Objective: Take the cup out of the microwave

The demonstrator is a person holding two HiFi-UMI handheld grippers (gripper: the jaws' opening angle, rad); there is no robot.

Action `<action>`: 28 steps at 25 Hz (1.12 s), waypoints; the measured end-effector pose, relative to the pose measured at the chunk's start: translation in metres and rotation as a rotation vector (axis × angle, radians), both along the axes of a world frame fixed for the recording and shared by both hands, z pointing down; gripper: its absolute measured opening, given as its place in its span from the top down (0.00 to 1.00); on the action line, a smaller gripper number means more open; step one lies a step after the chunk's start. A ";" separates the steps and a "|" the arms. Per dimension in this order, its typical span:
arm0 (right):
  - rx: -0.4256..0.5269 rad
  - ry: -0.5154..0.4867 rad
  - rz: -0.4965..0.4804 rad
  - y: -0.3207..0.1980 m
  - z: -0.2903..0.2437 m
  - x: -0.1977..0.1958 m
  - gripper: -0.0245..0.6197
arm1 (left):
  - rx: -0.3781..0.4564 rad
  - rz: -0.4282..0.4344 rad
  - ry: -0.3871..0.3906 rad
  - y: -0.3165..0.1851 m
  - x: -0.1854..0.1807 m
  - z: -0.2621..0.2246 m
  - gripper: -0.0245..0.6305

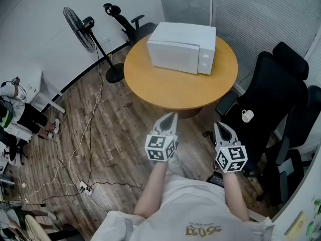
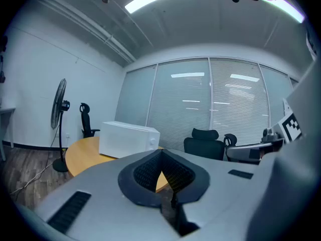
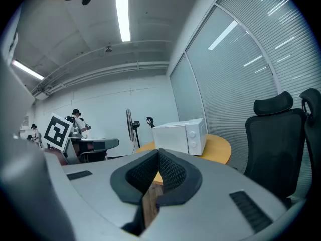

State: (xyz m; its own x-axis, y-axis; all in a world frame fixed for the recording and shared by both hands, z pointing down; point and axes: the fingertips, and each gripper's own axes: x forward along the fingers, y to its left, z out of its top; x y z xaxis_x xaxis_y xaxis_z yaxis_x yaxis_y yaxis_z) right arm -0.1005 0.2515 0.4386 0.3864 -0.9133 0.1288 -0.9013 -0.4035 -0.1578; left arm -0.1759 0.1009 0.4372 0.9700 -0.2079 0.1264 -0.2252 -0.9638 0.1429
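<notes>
A white microwave (image 1: 183, 48) stands on the round wooden table (image 1: 173, 87) with its door closed; it shows too as the microwave (image 2: 129, 139) in the left gripper view and the microwave (image 3: 180, 136) in the right gripper view. No cup inside it can be seen. A white cup (image 1: 247, 116) sits on a black chair seat to the right. My left gripper (image 1: 172, 115) and right gripper (image 1: 218, 125) hang side by side short of the table, both shut and empty. The left gripper (image 2: 161, 160) and right gripper (image 3: 159, 160) show their tips touching.
Black office chairs (image 1: 273, 97) crowd the right of the table. A standing fan (image 1: 83, 31) and another chair (image 1: 125, 21) stand at the back left. Cables and a power strip (image 1: 85, 187) lie on the wooden floor. Blinds cover the glass wall (image 1: 251, 4).
</notes>
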 end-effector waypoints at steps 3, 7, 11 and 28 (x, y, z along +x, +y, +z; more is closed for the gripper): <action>-0.003 0.004 -0.010 0.000 -0.001 -0.004 0.94 | 0.000 -0.018 -0.002 0.000 -0.007 -0.001 0.94; -0.002 0.002 -0.009 0.005 -0.001 -0.003 0.95 | 0.001 -0.022 0.000 0.004 -0.008 -0.001 0.94; 0.032 -0.042 0.026 0.010 -0.001 0.000 0.94 | -0.003 -0.005 -0.010 0.008 -0.007 0.001 0.94; 0.036 -0.083 0.056 0.012 0.011 0.039 0.70 | -0.046 0.013 -0.051 0.006 0.037 0.025 0.54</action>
